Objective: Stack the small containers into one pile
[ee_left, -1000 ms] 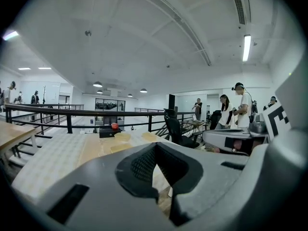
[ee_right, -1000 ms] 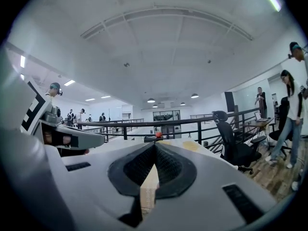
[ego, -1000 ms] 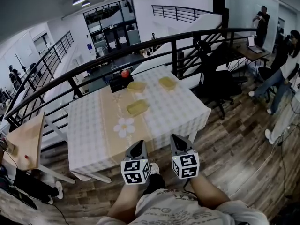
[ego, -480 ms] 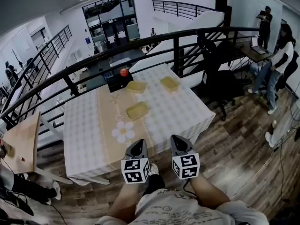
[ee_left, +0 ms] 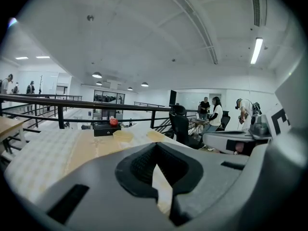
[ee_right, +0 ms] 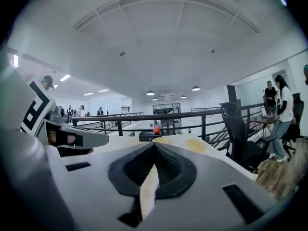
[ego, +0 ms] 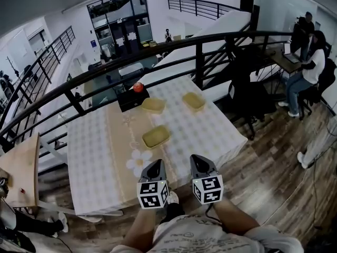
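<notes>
Three containers (ego: 156, 136) are lying apart, likely light and thin-walled, inviting rim grips; left gripper (ego: 154, 165) and right gripper (ego: 197, 159) are hovering closed, empty.

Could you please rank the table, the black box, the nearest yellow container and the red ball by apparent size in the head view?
1. table
2. black box and nearest yellow container: they look about alike, and the container is closer to the camera, so I won't rank them
3. red ball

Black box (ego: 132, 99), red ball (ego: 138, 87), railing (ego: 199, 62)
</notes>
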